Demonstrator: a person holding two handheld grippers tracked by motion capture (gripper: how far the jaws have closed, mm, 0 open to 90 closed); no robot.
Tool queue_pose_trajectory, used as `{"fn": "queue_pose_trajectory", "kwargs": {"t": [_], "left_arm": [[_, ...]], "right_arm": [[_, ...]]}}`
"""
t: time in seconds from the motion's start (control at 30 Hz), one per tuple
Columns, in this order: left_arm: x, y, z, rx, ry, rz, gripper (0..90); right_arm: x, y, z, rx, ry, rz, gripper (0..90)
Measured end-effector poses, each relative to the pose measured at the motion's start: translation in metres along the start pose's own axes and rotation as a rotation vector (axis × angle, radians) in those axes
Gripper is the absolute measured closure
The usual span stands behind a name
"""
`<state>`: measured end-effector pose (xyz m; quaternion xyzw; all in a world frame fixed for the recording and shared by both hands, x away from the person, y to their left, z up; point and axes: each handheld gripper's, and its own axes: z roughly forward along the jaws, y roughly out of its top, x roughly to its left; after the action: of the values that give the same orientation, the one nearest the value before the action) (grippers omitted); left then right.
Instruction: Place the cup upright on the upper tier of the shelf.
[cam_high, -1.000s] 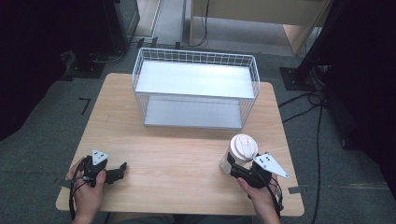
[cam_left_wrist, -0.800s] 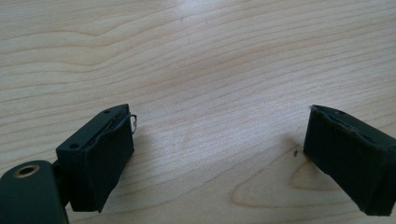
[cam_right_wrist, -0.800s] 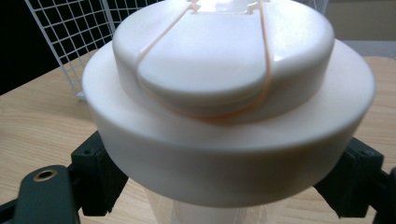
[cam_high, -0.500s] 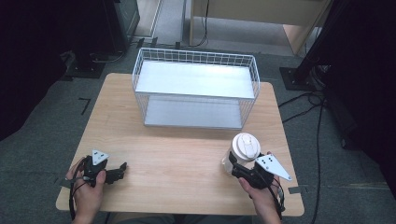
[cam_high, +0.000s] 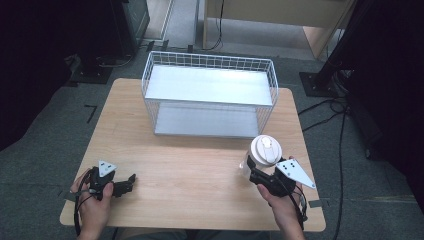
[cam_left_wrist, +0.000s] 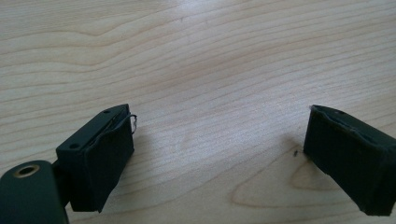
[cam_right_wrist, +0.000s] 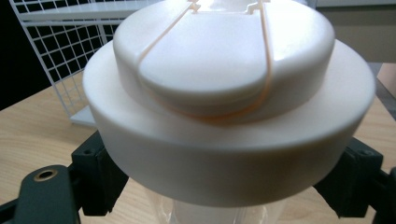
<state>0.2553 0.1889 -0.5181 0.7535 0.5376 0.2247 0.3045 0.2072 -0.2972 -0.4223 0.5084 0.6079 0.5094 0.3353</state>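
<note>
The right gripper (cam_high: 252, 172) is clamped on a clear bottle (cam_high: 263, 154) with an unmarked white lid, near right on the table (cam_high: 200, 165); the left gripper (cam_high: 131, 179) rests wide open, holding nothing, near left

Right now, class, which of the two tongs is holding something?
The right tongs, by the table's right edge: their jaws clamp the clear bottle under its white lid. The left tongs stand open over bare wood.

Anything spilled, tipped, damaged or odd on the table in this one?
Nothing stands out. The right gripper holds the lidded bottle upright with the lid on, the wire basket sits square at the table's far side, and the left gripper rests open on bare wood.
</note>
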Motion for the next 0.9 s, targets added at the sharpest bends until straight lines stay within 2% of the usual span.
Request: {"fn": "queue_pose_trajectory", "kwargs": {"t": [0.9], "left_arm": [[0.000,0.000,0.000,-0.001,0.001,0.001,8.7]], "right_arm": [[0.026,0.047,0.005,-0.110,0.010,-0.081,16.0]]}}
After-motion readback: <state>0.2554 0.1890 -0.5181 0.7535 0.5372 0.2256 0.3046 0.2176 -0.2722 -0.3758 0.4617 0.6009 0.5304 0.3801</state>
